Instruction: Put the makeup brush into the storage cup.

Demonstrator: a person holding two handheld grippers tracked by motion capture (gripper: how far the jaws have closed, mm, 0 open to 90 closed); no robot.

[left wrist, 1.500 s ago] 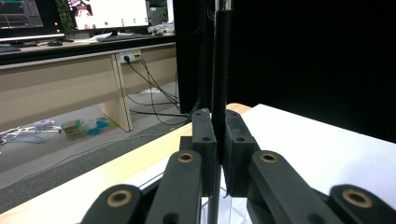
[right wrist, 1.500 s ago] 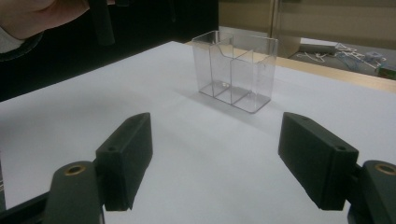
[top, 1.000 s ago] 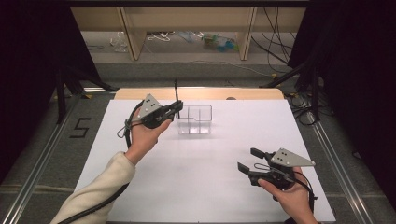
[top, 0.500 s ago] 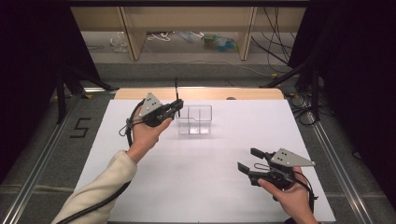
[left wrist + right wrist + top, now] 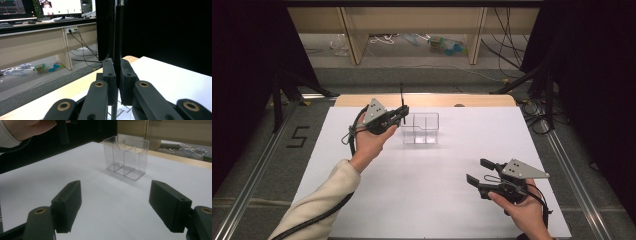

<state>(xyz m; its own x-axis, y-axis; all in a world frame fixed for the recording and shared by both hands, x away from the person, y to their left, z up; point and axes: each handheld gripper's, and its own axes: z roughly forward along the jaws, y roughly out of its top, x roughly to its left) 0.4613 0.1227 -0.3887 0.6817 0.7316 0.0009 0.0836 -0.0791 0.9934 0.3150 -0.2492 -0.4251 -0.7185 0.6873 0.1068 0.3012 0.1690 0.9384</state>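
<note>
Left gripper (image 5: 403,113): held up over the counter's far left part, jaws clamped on a thin black upright rod (image 5: 402,96); in the left gripper view the rod (image 5: 117,35) stands straight up between the two pressed pads.
Rod: upright, just left of the organiser, its lower end near the organiser's left wall; whether it touches, cannot tell.
Organiser: clear plastic box with inner dividers (image 5: 420,128), standing on the white sheet of the counter (image 5: 422,200), toward the far side, centre; seen closer in the right gripper view (image 5: 126,157).
Right gripper (image 5: 479,172): low at the near right, well apart from the organiser, jaws spread wide with nothing between them; its pads (image 5: 67,203) frame bare white sheet.
</note>
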